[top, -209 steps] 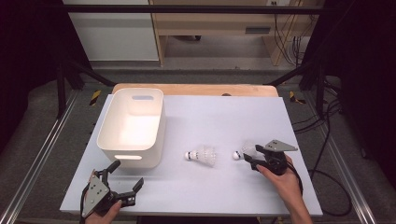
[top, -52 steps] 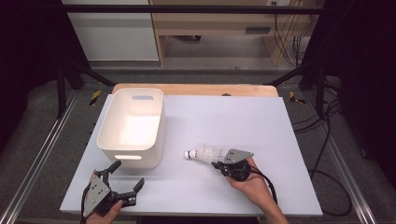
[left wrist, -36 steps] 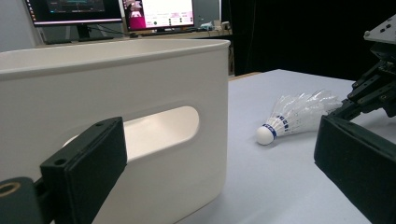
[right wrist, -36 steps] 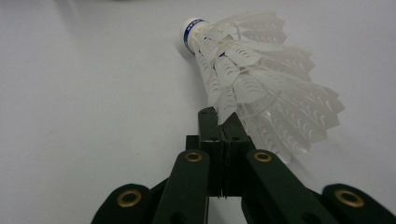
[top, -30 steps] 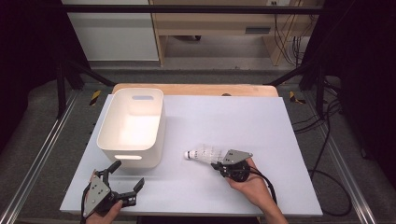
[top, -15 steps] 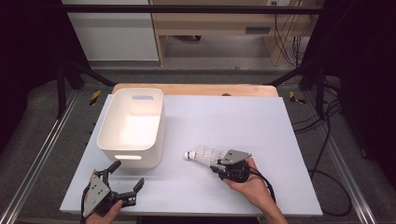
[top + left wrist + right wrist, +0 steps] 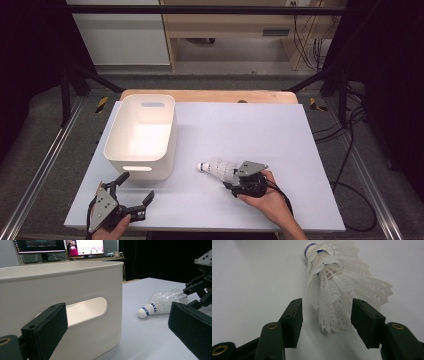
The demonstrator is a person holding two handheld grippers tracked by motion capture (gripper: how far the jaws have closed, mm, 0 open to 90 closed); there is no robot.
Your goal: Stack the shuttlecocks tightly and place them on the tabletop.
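Observation:
A white shuttlecock (image 7: 216, 168) with a blue-banded cork lies on its side on the white table (image 7: 250, 125), cork pointing left toward the bin. My right gripper (image 7: 231, 178) sits at its feather end. In the right gripper view the shuttlecock's skirt (image 7: 337, 282) lies between the right gripper's (image 7: 327, 315) spread jaws, which have just been opening; the pads do not press on it. My left gripper (image 7: 136, 186) rests open near the table's front left corner with nothing in it. The left gripper (image 7: 117, 315) faces the bin wall, with the shuttlecock (image 7: 160, 303) farther right.
A white plastic bin (image 7: 112, 145) with handle slots stands at the left of the table, nothing inside; its wall (image 7: 75, 282) is close before my left gripper. Dark frame rails run along both table sides. Monitors stand far off in the left gripper view.
The right gripper came in from the right to the shuttlecock's feather end, and its jaws have spread apart there. The left gripper and the bin have not moved.

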